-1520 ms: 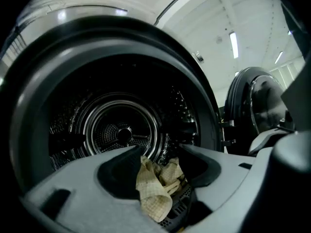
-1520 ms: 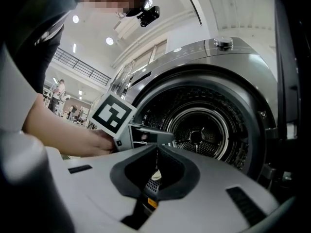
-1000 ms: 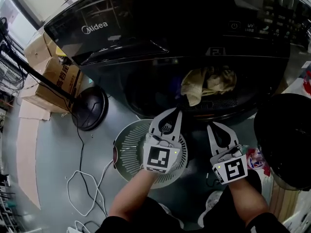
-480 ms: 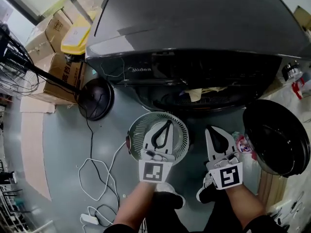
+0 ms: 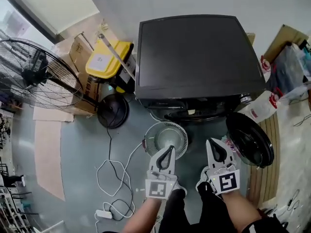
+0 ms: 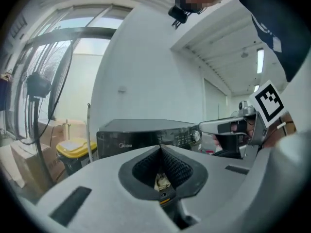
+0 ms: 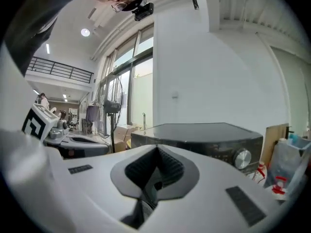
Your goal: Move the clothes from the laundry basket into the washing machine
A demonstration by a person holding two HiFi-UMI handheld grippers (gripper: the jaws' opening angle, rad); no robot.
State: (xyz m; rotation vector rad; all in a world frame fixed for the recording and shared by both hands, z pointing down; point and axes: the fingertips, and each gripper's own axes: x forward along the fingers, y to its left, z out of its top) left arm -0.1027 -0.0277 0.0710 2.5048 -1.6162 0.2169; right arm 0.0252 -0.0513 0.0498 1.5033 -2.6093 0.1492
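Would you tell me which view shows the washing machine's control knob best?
The right gripper view: the silver control knob faces the camera, large and unobstructed, on the washing machine. The left gripper view shows the knob small and distant; the head view shows only a glimpse from above.

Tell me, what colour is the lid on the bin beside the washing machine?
The bin lid is yellow, clearest in the head view.

Laundry basket (image 5: 166, 139) before washing machine (image 5: 194, 57), fan (image 5: 34, 81) leftward
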